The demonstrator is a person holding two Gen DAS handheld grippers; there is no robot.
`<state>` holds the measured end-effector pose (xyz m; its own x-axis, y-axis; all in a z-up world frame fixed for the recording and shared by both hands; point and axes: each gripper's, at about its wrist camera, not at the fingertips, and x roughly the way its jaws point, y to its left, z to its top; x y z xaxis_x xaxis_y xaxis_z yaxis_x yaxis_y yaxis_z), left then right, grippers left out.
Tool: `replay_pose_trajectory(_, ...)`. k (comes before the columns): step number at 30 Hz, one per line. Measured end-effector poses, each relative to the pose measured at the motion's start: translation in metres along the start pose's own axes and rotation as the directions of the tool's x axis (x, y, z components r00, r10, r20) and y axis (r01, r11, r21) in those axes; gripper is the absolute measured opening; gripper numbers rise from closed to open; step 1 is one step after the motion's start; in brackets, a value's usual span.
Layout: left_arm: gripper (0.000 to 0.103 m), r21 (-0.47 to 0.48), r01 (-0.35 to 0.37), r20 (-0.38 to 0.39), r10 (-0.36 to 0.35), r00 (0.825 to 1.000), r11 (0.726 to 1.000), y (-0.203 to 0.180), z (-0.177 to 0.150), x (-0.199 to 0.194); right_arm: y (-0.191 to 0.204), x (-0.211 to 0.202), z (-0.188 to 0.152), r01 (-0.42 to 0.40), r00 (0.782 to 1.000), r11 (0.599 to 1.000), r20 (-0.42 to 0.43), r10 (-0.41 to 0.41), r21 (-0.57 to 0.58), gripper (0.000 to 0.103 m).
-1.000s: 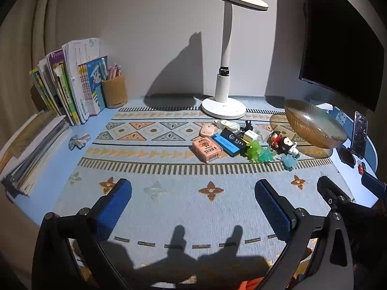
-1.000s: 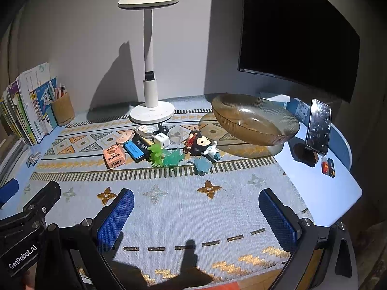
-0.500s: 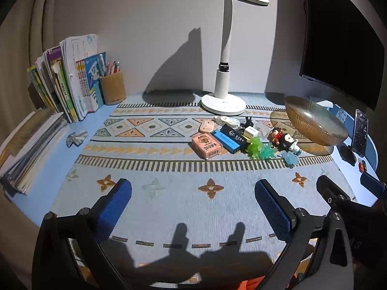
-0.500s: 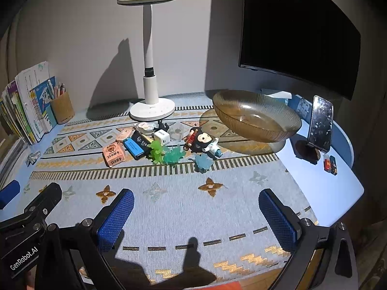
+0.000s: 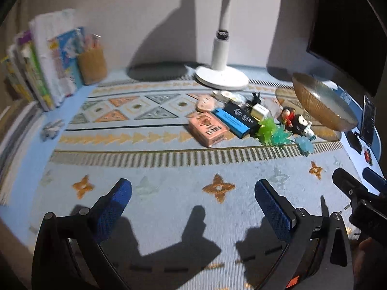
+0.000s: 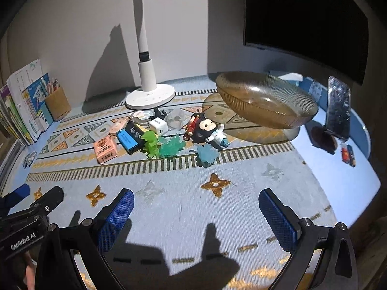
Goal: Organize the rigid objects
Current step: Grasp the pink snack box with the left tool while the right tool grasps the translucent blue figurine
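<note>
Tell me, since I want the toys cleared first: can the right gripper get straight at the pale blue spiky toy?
Probably yes. The right gripper is open over bare mat, and the pale blue spiky toy sits at the cluster's near edge with nothing in front.

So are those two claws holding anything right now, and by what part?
Nothing is held. The left claw and right claw are both open over the patterned mat, with the toys lying untouched farther back.

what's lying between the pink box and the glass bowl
Right wrist view: from pink box to glass bowl lie blue box, green toys, monkey figure.
</note>
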<state>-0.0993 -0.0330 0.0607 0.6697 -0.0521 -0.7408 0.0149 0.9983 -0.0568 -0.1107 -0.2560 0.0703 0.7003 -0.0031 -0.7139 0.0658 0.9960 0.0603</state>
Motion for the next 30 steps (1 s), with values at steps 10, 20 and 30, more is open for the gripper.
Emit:
replay_pose_trajectory(10,0.102,0.083,-0.013,-0.081,0.020,0.997,0.997,-0.009,0.043,0.078,-0.032,0.064,0.026,-0.025,0.994,0.997,-0.107,0.033,0.078,0.097)
replay_pose_trajectory(20,0.102,0.044,-0.047,-0.107,0.052,0.993,0.998,-0.016,0.067,0.124,-0.034,0.117,0.041,0.001,0.983,0.999,-0.184,0.009,0.051,0.076)
replay_pose_trajectory(30,0.087,0.031,-0.057,-0.133,0.061,0.989,0.998,0.000,0.063,0.131,-0.021,0.131,0.049,0.022,0.985,1.000,-0.171,-0.025,-0.019,0.045)
